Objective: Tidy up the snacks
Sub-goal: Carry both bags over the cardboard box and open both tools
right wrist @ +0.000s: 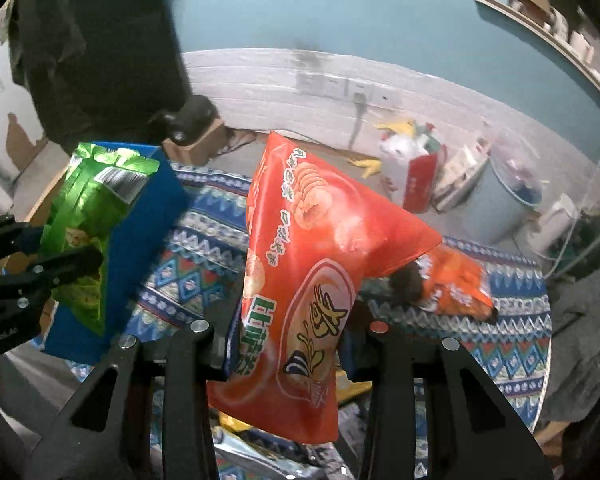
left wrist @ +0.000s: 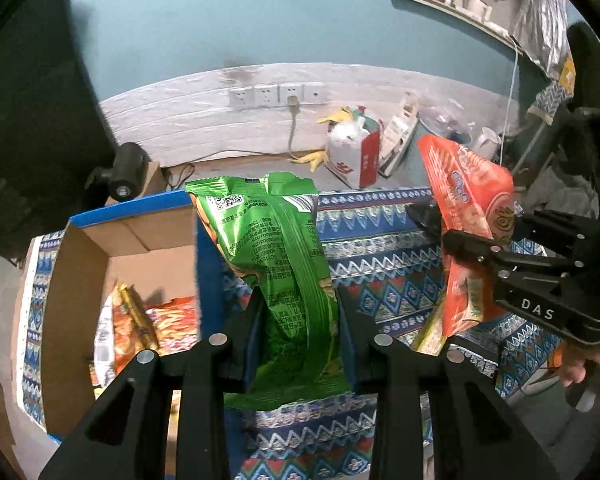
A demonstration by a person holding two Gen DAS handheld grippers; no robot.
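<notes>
Left wrist view: the left gripper (left wrist: 300, 320) pinches a green snack bag (left wrist: 272, 248) aloft beside the cardboard box (left wrist: 80, 280); the right gripper (right wrist: 288, 344) clamps a red chip bag (right wrist: 312, 280). Both look light, puffy and crushable, so grip near the sealed edge.

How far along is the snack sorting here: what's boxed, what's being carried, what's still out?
Done: a few orange packets already lie in the cardboard box.
In hand: the left gripper is shut on a green bag, the right gripper on a red bag, both lifted above the patterned cloth.
Left: an orange packet on the cloth, plus wrappers below the right gripper.
</notes>
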